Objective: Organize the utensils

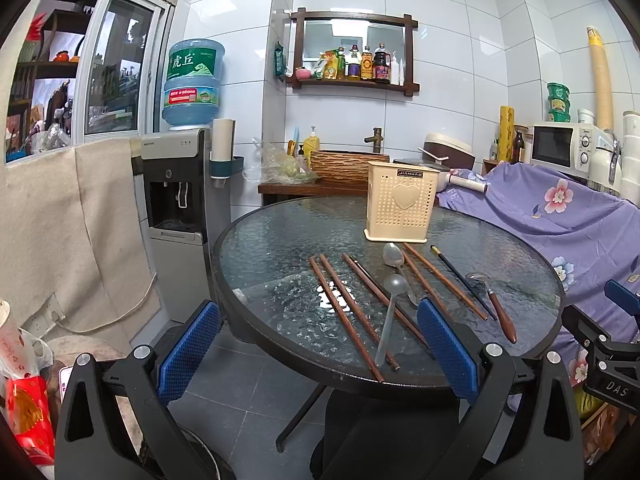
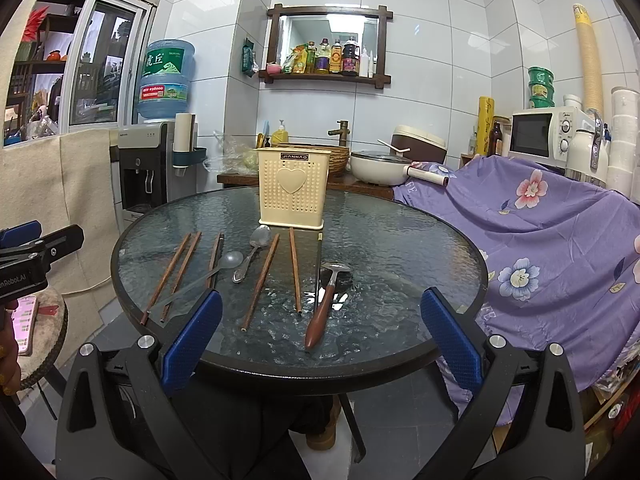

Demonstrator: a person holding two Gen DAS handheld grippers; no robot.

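A cream perforated utensil holder [image 1: 400, 204] [image 2: 293, 190] stands upright at the far side of a round glass table [image 1: 532, 280] [image 2: 420, 240]. Several brown chopsticks [image 1: 344, 312] [image 2: 260, 280], a black chopstick [image 1: 460, 276], a steel spoon [image 1: 394, 258] [image 2: 258, 242], a translucent ladle [image 1: 390, 316] [image 2: 224, 266] and a wooden-handled fork [image 1: 500, 312] [image 2: 322, 308] lie flat in front of it. My left gripper [image 1: 316, 344] is open and empty, short of the table's near edge. My right gripper [image 2: 320, 334] is open and empty above the near edge, the fork handle between its fingers in view.
A water dispenser [image 1: 176, 184] [image 2: 144, 160] stands left of the table. A purple floral cloth [image 1: 560, 216] [image 2: 540, 232] covers a counter on the right, with a microwave [image 2: 540, 134] behind. A low stool with a phone [image 2: 28, 320] is at the left.
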